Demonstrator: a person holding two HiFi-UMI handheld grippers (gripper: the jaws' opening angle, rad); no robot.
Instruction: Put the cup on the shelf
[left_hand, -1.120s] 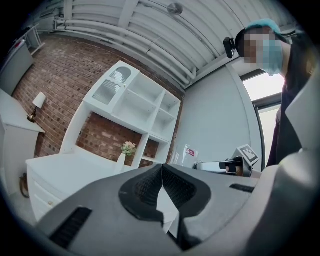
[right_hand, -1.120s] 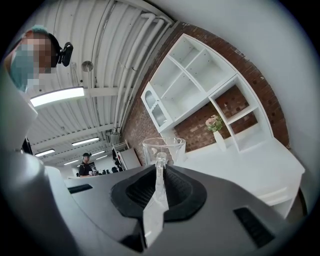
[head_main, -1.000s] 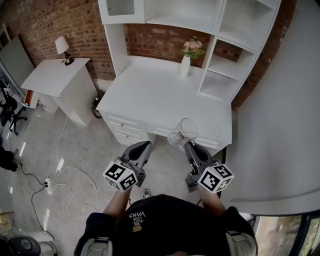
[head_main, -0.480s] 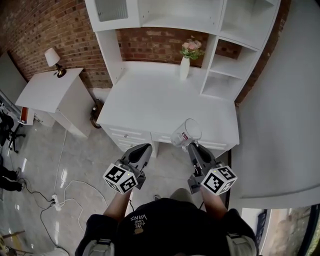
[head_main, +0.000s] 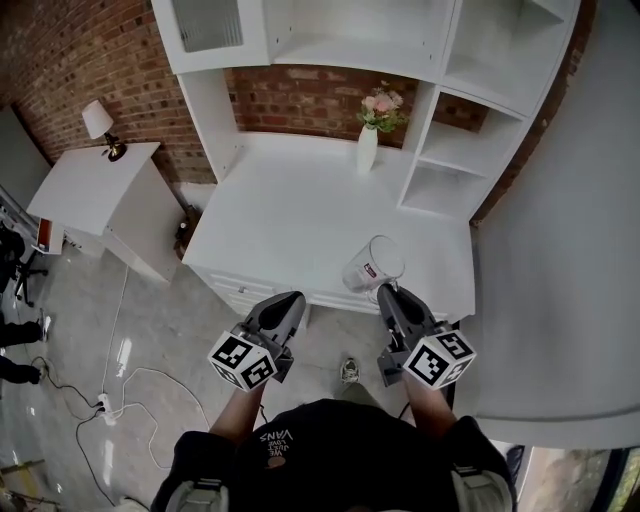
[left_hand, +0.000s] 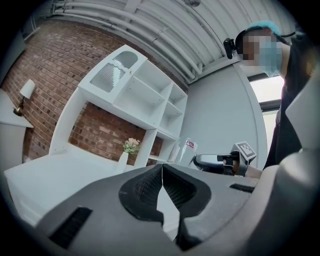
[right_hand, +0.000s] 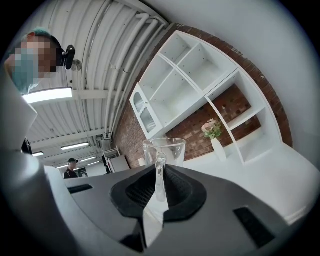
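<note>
Gripping a clear glass cup (head_main: 372, 265) by its handle, the right gripper (head_main: 386, 293) has both jaws clenched on that handle, which the right gripper view shows pinched between the dark pads. The cup is off any surface, held over the front edge of the white desk (head_main: 290, 215), near the desk's right end, mouth tipped up toward the head camera; a small red label is on its side. The left gripper (head_main: 289, 301) is to the left of it, in front of the desk edge, jaws pressed together with nothing between them, tips touching in the left gripper view. The white shelf unit (head_main: 447, 165) stands at the back right of the desk, its open compartments well apart from the cup. A white vase with pink flowers (head_main: 368, 146) sits at the desk's back, just beside the shelf unit. Far left: a white side table (head_main: 85, 190) with a lamp (head_main: 101, 126), and cables (head_main: 120, 385) on the floor.
</note>
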